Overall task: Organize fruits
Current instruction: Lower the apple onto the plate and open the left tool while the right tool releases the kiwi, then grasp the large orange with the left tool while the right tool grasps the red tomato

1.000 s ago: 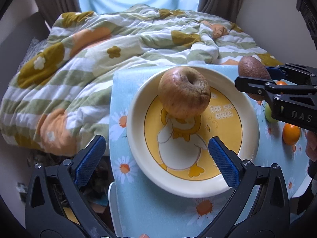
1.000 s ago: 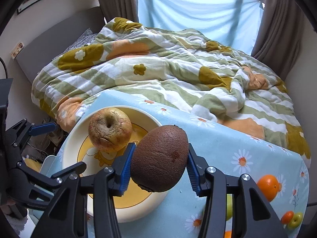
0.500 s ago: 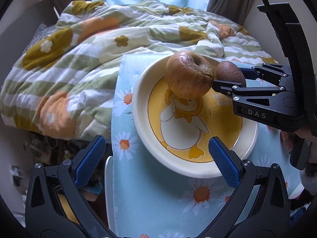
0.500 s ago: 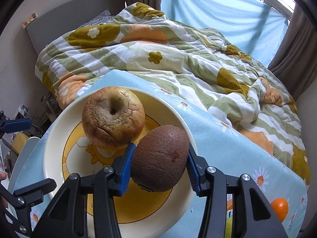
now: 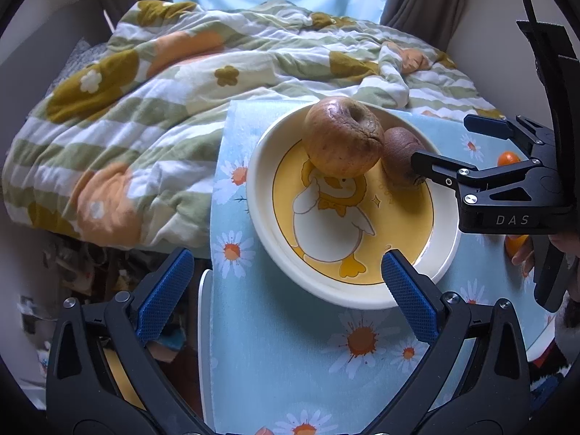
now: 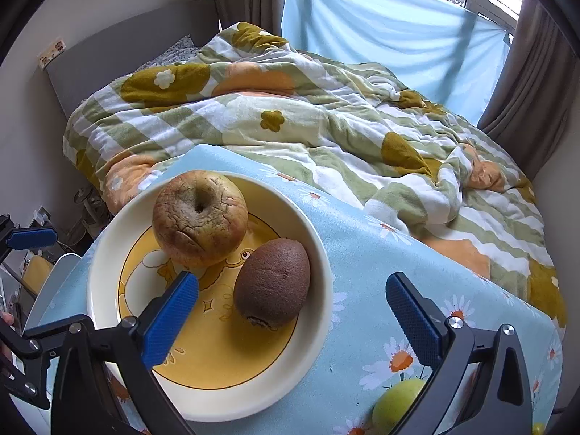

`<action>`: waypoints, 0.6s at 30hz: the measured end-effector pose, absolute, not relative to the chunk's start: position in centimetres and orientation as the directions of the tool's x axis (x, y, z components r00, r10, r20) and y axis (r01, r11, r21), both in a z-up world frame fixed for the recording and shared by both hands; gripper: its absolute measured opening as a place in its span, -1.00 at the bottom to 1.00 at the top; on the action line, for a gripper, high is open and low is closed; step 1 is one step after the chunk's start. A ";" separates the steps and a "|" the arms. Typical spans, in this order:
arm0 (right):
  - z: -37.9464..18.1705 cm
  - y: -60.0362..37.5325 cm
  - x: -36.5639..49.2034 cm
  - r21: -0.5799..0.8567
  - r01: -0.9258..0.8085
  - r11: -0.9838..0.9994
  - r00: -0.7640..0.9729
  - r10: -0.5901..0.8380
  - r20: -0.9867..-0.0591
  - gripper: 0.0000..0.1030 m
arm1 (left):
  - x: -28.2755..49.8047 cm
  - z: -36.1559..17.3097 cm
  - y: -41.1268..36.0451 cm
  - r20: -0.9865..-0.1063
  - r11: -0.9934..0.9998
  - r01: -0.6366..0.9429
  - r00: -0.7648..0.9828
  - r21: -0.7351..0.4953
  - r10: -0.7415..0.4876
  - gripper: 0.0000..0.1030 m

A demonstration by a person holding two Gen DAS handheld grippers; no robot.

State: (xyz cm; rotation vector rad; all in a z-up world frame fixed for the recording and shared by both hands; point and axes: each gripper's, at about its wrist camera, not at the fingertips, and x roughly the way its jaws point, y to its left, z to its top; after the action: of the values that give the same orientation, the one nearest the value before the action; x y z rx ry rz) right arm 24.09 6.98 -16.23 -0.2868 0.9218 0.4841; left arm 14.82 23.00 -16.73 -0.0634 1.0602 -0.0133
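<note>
Kiwi [image 6: 272, 284] lying on the duck plate [image 6: 319, 253], touching the wrinkled apple [image 6: 200, 217]. Right gripper [image 6: 293, 311] has just been opening, jaws standing wide around the kiwi without pressing it. Left gripper [image 5: 286, 290] gaping, holding nothing, beside the plate. Green fruit [image 6: 397, 404] half hiding behind a finger.

Apple [image 5: 342, 137] and kiwi [image 5: 400, 157] touching on plate [image 5: 444, 253].
</note>
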 end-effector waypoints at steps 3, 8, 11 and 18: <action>-15.2 6.5 23.4 -0.016 -0.501 0.865 0.505 0.277 -0.817 0.99 | 14.2 -15.7 22.9 -0.865 0.999 -0.015 0.501 -0.051 -0.036 1.00; -13.0 5.6 21.8 0.024 -0.474 0.880 0.493 0.287 -0.821 0.99 | 13.3 -13.5 22.3 -0.853 1.000 0.005 0.521 -0.022 -0.021 1.00; -11.3 4.9 20.3 0.041 -0.452 0.891 0.506 0.294 -0.811 0.99 | 12.6 -12.1 21.6 -0.846 1.000 0.029 0.533 -0.006 -0.020 1.00; -8.3 2.1 16.7 0.061 -0.368 0.928 0.540 0.267 -0.798 0.99 | 11.2 -9.5 19.8 -0.818 0.995 0.100 0.571 -0.024 -0.077 1.00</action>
State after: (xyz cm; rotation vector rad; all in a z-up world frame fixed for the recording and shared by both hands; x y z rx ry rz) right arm 16.74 2.14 -8.32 -0.1191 0.9264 0.3780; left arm 11.21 19.82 -9.53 0.0262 0.9581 -0.1034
